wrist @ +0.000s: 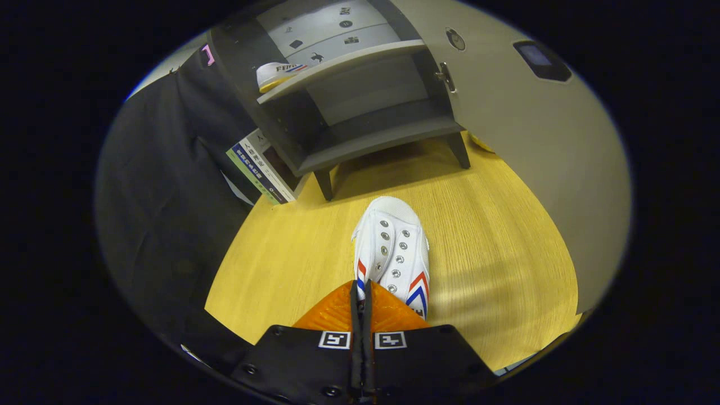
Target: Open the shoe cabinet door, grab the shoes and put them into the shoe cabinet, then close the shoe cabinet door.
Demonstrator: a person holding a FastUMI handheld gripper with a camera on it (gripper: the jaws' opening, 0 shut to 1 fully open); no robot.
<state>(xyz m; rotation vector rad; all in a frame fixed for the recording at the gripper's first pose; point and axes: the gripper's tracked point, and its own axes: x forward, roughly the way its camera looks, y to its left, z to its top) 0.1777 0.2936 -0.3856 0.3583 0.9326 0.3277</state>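
Note:
A white canvas shoe (394, 247) with red and blue stripes points toe-first toward the grey shoe cabinet (270, 118). My gripper (361, 289) is shut, its fingers pressed together on the shoe's rear left edge. The shoe appears to be held over the yellow wood surface (495, 247), short of the cabinet's legs. The cabinet door (523, 135) is swung wide open to the right, its latch (446, 76) showing on the inner edge. A second white shoe (278, 73) lies on the upper shelf (349, 62) at its left end. The lower shelf (388, 143) is bare.
A box with printed sides (260, 169) leans against the cabinet's left leg. Black cloth hangs to the left. A dark panel (541, 59) sits high on the open door. Something yellow (481, 144) peeks out behind the cabinet's right leg.

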